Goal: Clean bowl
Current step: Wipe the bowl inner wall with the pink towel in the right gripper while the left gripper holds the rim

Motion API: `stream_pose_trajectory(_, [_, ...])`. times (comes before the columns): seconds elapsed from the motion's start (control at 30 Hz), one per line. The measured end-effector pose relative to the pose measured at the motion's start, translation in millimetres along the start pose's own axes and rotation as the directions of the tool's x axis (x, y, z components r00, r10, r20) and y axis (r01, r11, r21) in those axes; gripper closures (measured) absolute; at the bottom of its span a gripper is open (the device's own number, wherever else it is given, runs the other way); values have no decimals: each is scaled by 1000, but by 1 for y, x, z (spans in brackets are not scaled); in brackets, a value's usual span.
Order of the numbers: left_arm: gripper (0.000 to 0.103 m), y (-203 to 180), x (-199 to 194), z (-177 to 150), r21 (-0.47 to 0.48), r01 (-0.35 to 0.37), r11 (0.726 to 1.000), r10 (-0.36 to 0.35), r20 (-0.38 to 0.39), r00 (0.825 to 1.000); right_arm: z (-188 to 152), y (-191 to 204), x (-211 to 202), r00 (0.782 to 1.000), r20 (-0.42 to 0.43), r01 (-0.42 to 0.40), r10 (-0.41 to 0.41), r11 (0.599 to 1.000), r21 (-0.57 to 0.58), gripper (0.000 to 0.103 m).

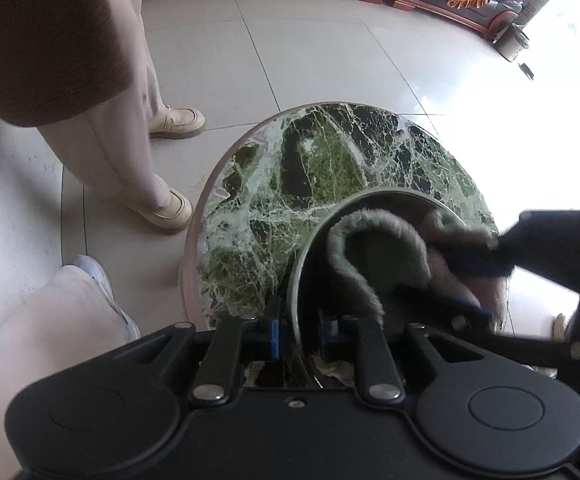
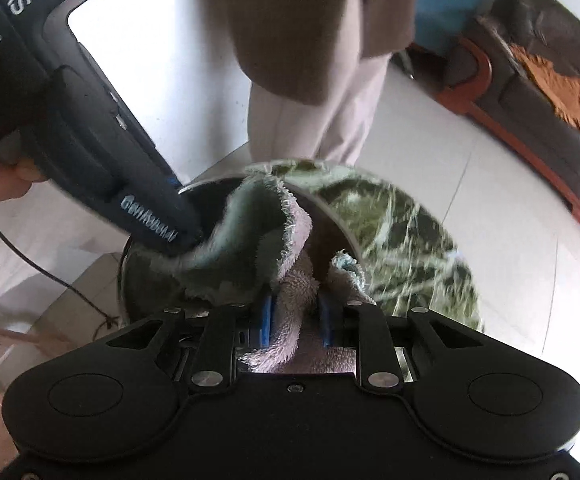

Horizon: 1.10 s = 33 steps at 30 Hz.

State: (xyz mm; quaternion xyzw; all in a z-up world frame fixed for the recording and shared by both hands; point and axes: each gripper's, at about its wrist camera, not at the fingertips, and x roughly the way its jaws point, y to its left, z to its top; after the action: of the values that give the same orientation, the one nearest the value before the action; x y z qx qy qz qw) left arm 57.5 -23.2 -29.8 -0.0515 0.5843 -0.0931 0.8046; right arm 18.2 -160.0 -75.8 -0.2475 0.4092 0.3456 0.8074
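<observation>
Steel, shiny and round, the bowl (image 1: 301,280) sits on the near right part of the green marble counter (image 1: 290,184), with a fluffy grey cloth (image 1: 373,248) bunched inside. My left gripper (image 1: 299,334) has its jaws nearly together, clamped on the bowl's near rim. My right gripper (image 2: 295,316) has its jaws narrow, pinching the cloth down in the bowl.

Bowl (image 1: 309,256): polished metal, mirror-glossy wall. Cloth (image 2: 290,304): terry, fluffy looped pile, matt. Surface (image 1: 290,168): green veined marble, polished. Left hand-held gripper (image 1: 297,332): matt black plastic, blue pads. Floor (image 1: 309,60): pale glossy tile.
</observation>
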Motion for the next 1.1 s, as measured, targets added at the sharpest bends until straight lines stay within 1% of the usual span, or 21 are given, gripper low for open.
stream_pose_trajectory(0.07, [86,-1,0,0,2,-1,1000,1,3,1000,-6,9,-5,1000,-11,-22,22,1000,20,79])
stream_pose_trajectory(0.13, [86,-3,0,-1,10,-8,1000,8,6,1000,-5,12,-9,998,-12,-59,61,995,76,79])
stream_pose_trajectory(0.2, [86,-3,-1,-1,11,-11,1000,11,10,1000,-5,8,-14,993,23,-122,120,979,164,80])
stream_pose_trajectory(0.23, [86,-3,-1,-1,7,-9,1000,9,10,1000,-6,5,-16,992,37,-127,122,974,188,80])
stream_pose_trajectory(0.33, [86,-1,-2,0,7,-4,1000,4,10,1000,-10,-5,-26,995,83,-77,57,964,253,80])
stream_pose_trajectory(0.37, [86,0,-3,1,10,-3,1000,3,10,1000,-13,-9,-30,994,98,-79,53,957,278,80])
stream_pose_trajectory(0.43, [87,0,-5,2,20,-4,1000,4,16,1000,-19,-19,-42,989,142,-92,45,934,346,80])
stream_pose_trajectory(0.5, [87,-1,-7,7,34,-7,999,6,33,999,-28,-28,-60,979,203,-97,10,902,421,80])
stream_pose_trajectory(0.57, [87,-2,-8,11,41,-6,999,4,41,999,-38,-34,-71,970,243,-116,-10,858,500,80])
stream_pose_trajectory(0.67, [85,-9,-1,20,86,-7,996,5,33,999,-53,-41,-84,958,286,-157,-32,775,612,80])
stream_pose_trajectory(0.7, [83,-12,0,22,100,-11,995,8,34,999,-58,-41,-87,955,294,-164,-42,750,641,80])
stream_pose_trajectory(0.73, [82,-13,1,23,108,-13,994,9,36,999,-62,-39,-89,955,292,-161,-53,734,659,80])
stream_pose_trajectory(0.8, [79,-16,3,27,124,-16,992,11,39,999,-71,-34,-94,957,280,-147,-70,718,680,74])
stream_pose_trajectory(0.83, [79,-16,4,28,122,-15,992,10,38,999,-75,-31,-98,958,275,-142,-79,703,697,65])
stream_pose_trajectory(0.87, [79,-15,4,27,117,-13,993,9,38,999,-79,-28,-102,958,273,-146,-85,676,722,59])
stream_pose_trajectory(0.93, [80,-14,4,27,109,-12,994,8,39,999,-84,-23,-103,958,272,-164,-89,607,778,54])
stream_pose_trajectory(0.97, [81,-14,4,26,104,-12,994,8,40,999,-85,-25,-98,959,268,-177,-86,559,810,53])
stream_pose_trajectory(1.0, [81,-13,4,25,99,-13,995,9,40,999,-90,-27,-93,961,264,-193,-79,490,850,53])
stream_pose_trajectory(1.03, [81,-12,4,24,89,-11,996,8,38,999,-95,-28,-88,962,263,-208,-69,436,876,53])
stream_pose_trajectory(1.1, [81,-10,6,22,73,-8,997,5,36,999,-104,-27,-81,963,268,-236,-40,363,901,53])
